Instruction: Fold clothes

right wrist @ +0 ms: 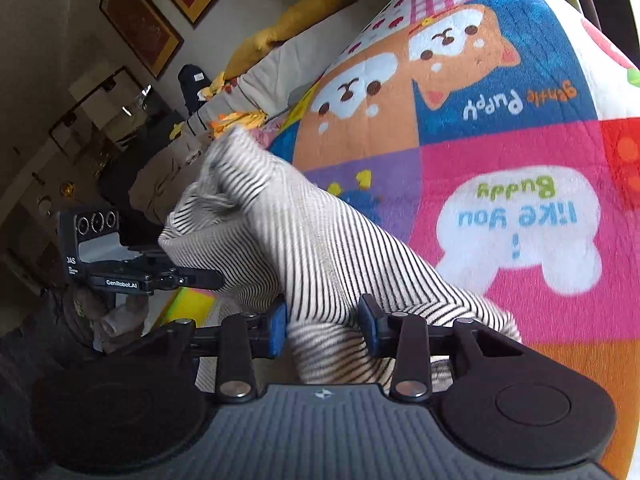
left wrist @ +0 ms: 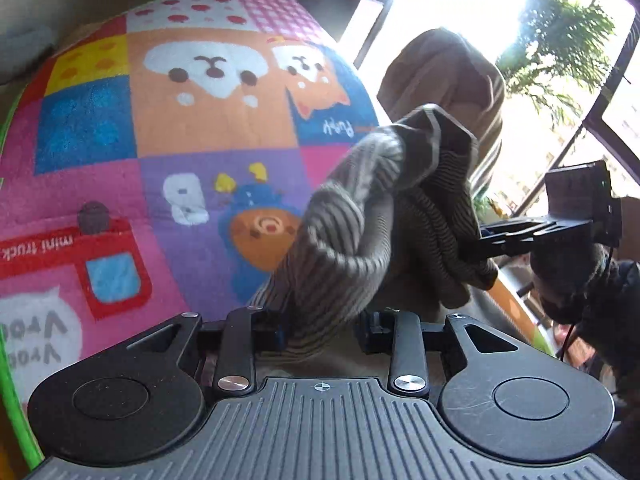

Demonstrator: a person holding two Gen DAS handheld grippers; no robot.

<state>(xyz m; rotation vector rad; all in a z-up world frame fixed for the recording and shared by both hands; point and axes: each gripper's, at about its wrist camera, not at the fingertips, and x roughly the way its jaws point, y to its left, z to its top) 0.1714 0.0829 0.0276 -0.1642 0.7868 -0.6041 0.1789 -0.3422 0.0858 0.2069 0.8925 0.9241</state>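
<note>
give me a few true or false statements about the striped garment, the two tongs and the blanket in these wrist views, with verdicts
1. The grey-and-white thin-striped knit garment is held up off the colourful patchwork cartoon blanket. True.
2. The right tongs are shut on a bunched part of that garment. True.
3. The left tongs hang free with nothing between them. False: striped fabric is caught between them.
4. The garment lies neatly folded in a flat square. False: it hangs crumpled between the two tongs.
5. The blanket shows cartoon puppy faces. True.
6. The blanket is plain white. False: it has pink, orange, blue and purple patches.
</note>
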